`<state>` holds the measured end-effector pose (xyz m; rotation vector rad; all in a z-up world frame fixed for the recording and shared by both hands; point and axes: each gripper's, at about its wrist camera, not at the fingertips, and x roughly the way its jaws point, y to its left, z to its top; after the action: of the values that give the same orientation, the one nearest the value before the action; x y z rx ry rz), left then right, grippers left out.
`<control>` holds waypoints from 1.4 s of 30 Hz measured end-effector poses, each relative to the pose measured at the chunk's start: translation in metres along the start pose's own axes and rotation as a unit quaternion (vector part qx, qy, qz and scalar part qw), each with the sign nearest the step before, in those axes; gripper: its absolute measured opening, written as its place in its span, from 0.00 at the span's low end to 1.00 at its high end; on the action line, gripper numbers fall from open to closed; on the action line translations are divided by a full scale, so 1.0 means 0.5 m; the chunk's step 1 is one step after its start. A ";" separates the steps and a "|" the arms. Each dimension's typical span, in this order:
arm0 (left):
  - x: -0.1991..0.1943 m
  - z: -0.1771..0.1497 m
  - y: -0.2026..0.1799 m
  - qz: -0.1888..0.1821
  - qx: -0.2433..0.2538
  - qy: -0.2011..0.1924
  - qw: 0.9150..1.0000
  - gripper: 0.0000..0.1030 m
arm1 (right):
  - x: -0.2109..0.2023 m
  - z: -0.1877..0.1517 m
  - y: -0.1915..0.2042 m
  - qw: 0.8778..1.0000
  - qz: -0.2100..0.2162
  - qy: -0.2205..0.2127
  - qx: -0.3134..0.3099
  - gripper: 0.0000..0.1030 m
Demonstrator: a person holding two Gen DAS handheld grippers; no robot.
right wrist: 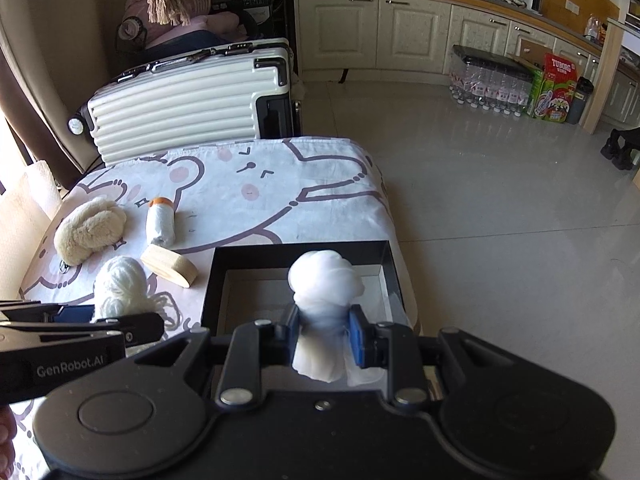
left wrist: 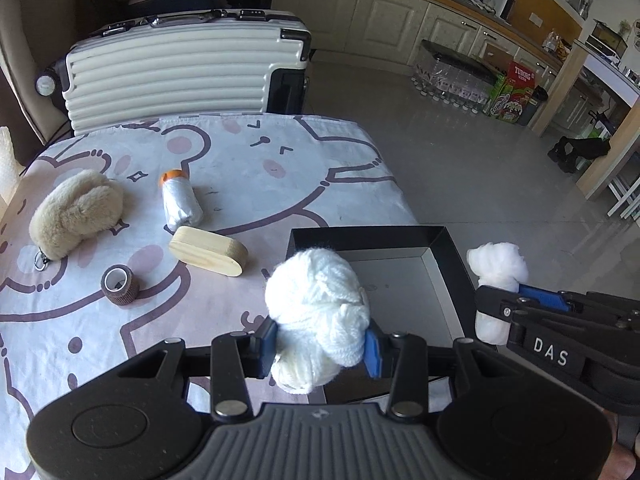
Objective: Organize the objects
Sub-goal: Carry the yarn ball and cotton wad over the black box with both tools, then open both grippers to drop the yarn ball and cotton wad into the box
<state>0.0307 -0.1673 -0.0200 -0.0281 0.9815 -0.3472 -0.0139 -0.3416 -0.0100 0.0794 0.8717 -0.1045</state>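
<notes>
My left gripper (left wrist: 320, 346) is shut on a white yarn ball (left wrist: 316, 300), held above the near left edge of the black box (left wrist: 448, 248). My right gripper (right wrist: 324, 338) is shut on a white cloth bundle (right wrist: 324, 280), held over the black box (right wrist: 212, 276). The cloth bundle also shows in the left wrist view (left wrist: 498, 266) and the yarn ball in the right wrist view (right wrist: 120, 284). On the table lie a beige plush toy (left wrist: 76, 212), a wrapped bottle with an orange cap (left wrist: 180, 200), a wooden oval case (left wrist: 208, 250) and a brown tape roll (left wrist: 119, 284).
The table has a bear-print cloth (left wrist: 248, 168). A white suitcase (left wrist: 180, 68) stands behind its far edge. The floor drops off to the right of the table, with packs of bottles (left wrist: 456, 76) and cabinets (left wrist: 380, 12) further back.
</notes>
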 end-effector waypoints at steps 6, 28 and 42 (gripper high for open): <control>0.040 -0.005 -0.007 -0.024 -0.013 0.031 0.999 0.42 | 0.039 -0.009 -0.007 1.000 -0.003 0.027 0.001 0.26; 0.153 -0.011 0.006 -0.075 -0.069 0.102 0.989 0.51 | 0.136 -0.025 -0.025 0.996 0.011 0.092 0.017 0.26; 0.118 0.018 0.043 0.009 -0.021 0.065 0.998 0.75 | 0.174 -0.024 -0.007 0.993 0.020 0.115 0.023 0.26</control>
<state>0.0736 -0.1659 -0.0666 -0.0355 1.1162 -0.3153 0.0319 -0.3490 -0.0845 0.1552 1.0973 -0.0791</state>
